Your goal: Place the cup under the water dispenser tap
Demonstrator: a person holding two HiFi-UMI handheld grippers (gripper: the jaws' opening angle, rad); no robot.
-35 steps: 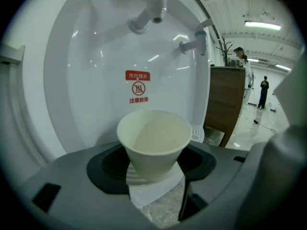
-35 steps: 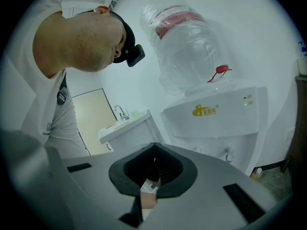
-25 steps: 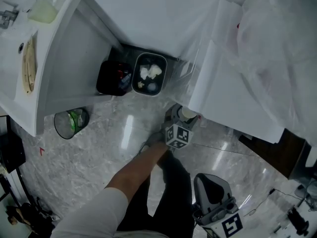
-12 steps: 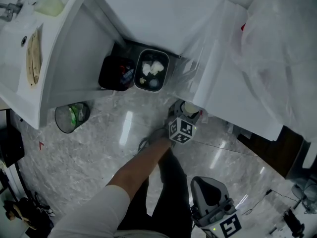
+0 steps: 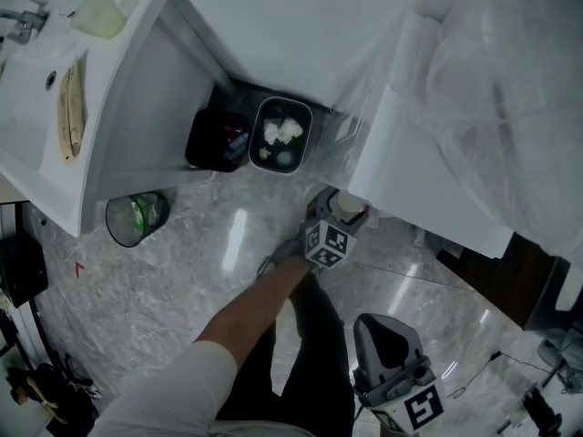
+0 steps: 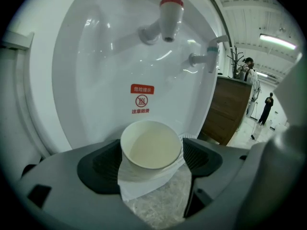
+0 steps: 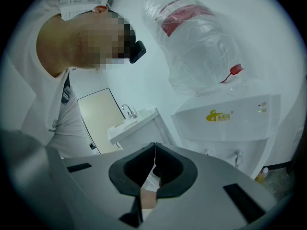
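- Left gripper [image 6: 152, 159]: jaws spread wide and released. They have just been opening, with the cup [image 6: 151, 145] standing between them and the pads close beside its wall rather than squeezing it. This reads as letting go once the cup is set down.
- Cup: white paper, upright and empty, mouth up. It stands between the left jaws on a white ledge, probably the drip tray. It is upright so that it can catch the stream.
- Red tap [image 6: 170, 18]: directly above and just beyond the jaws, its spout pointing down towards the cup's mouth. The blue tap [image 6: 211, 56] lies off to the jaws' right.
- Water dispenser [image 6: 96, 71]: its white recessed front fills the space ahead of the jaws. A red warning label [image 6: 142, 98] sits just above the cup's rim.
- Right gripper [image 7: 154, 150]: jaws clenched together on nothing, held well back from the dispenser. It has no part in this step.
- Judgement: placement looks nearly complete. What remains is drawing the left jaws straight back without nudging the light cup.
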